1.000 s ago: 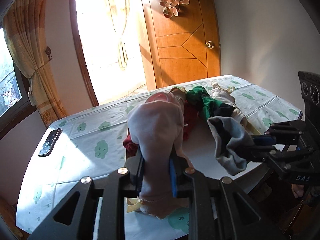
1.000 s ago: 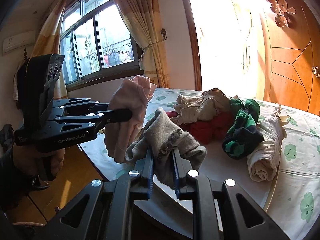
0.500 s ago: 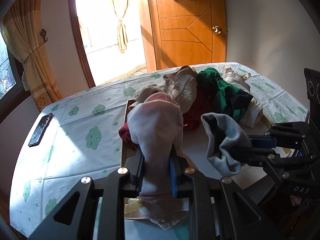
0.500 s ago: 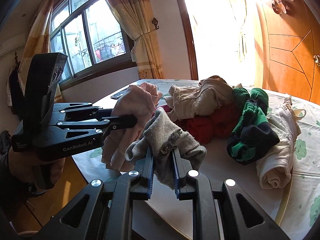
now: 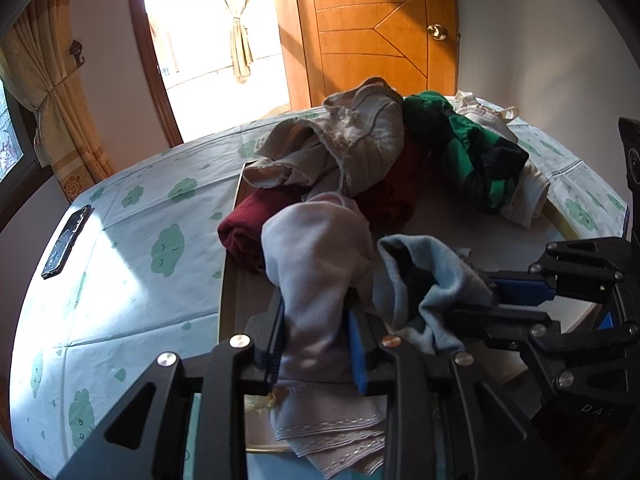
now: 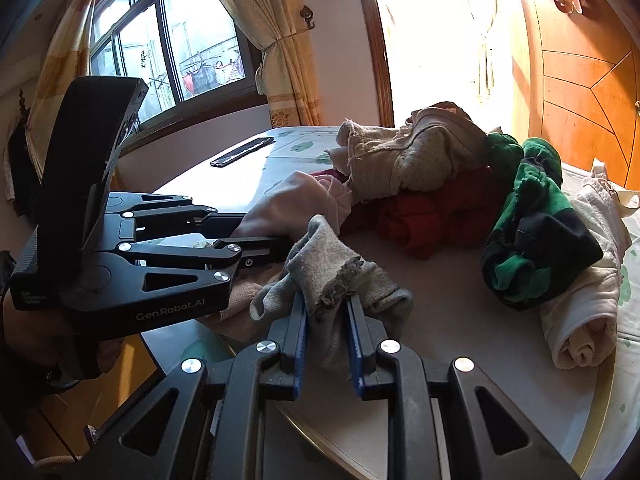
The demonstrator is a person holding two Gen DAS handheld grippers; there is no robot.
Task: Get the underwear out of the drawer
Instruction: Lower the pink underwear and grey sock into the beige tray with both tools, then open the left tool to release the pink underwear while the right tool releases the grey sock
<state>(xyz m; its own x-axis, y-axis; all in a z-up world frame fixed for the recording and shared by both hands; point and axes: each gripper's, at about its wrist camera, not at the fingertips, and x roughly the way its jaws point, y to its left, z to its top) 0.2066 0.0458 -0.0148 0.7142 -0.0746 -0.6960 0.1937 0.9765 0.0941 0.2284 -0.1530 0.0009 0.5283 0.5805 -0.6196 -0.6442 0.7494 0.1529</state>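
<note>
Left wrist view showed the left hand-held gripper (image 5: 316, 344) clamped on a pink garment (image 5: 316, 256), the right hand-held gripper (image 6: 326, 332) grasping a grey garment (image 6: 332, 276); both hung low over the worktop (image 5: 120, 240), the pile (image 5: 360, 152) straight ahead

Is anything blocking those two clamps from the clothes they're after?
No. Each hand-held gripper already has its piece: the left hand-held gripper is shut on the pale pink underwear, and the right hand-held gripper is shut on the grey underwear. The pile of rolled garments lies beyond them.
</note>
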